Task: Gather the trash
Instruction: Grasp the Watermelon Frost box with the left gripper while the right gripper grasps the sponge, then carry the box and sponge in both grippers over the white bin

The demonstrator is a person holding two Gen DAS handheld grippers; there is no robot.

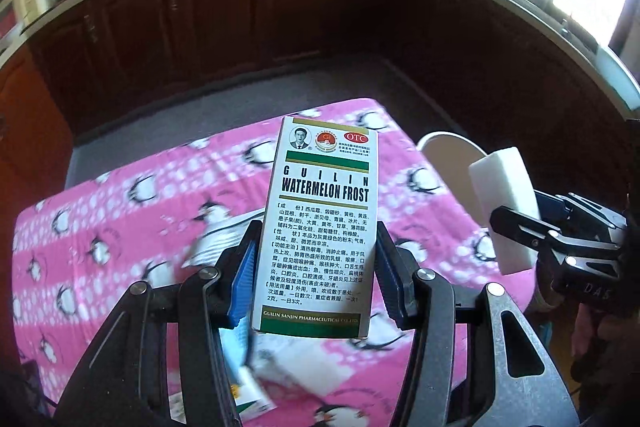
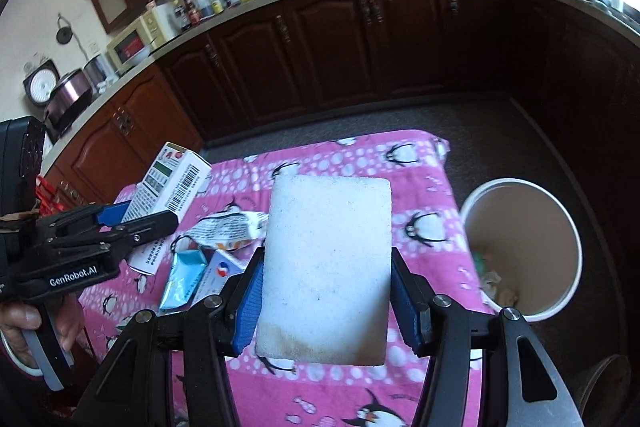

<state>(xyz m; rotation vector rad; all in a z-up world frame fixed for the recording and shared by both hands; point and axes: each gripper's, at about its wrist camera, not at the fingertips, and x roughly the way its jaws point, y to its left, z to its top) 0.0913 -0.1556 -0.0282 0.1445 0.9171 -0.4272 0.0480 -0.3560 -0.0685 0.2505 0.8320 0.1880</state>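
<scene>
Two pieces of trash are held above the surface (image 2: pixel 400 167), which is draped in a pink cloth printed with penguins. The white-and-green cardboard medicine box (image 1: pixel 320 223) marked "Watermelon Frost" is clamped between the blue pads of the left tongs (image 1: pixel 316 279), lifted clear of the cloth, its printed face turned to the camera. The white rectangular foam sponge (image 2: pixel 326 267), stained brown along its near edge, is gripped by the right tongs (image 2: pixel 326 291), likewise raised off the cloth. From the right wrist view, the left tongs are seen at the left with the box standing out beyond them, and a hand (image 2: pixel 24 323) is wrapped around the handle. Left lying on the cloth are a crumpled white printed wrapper (image 2: pixel 228 227), a light-blue foil packet (image 2: pixel 182 279) and a small white carton with a red-and-blue logo (image 2: pixel 224 267). A round white wastebasket (image 2: pixel 524 247) is set on the floor just beside the surface's right edge, scraps visible inside.
</scene>
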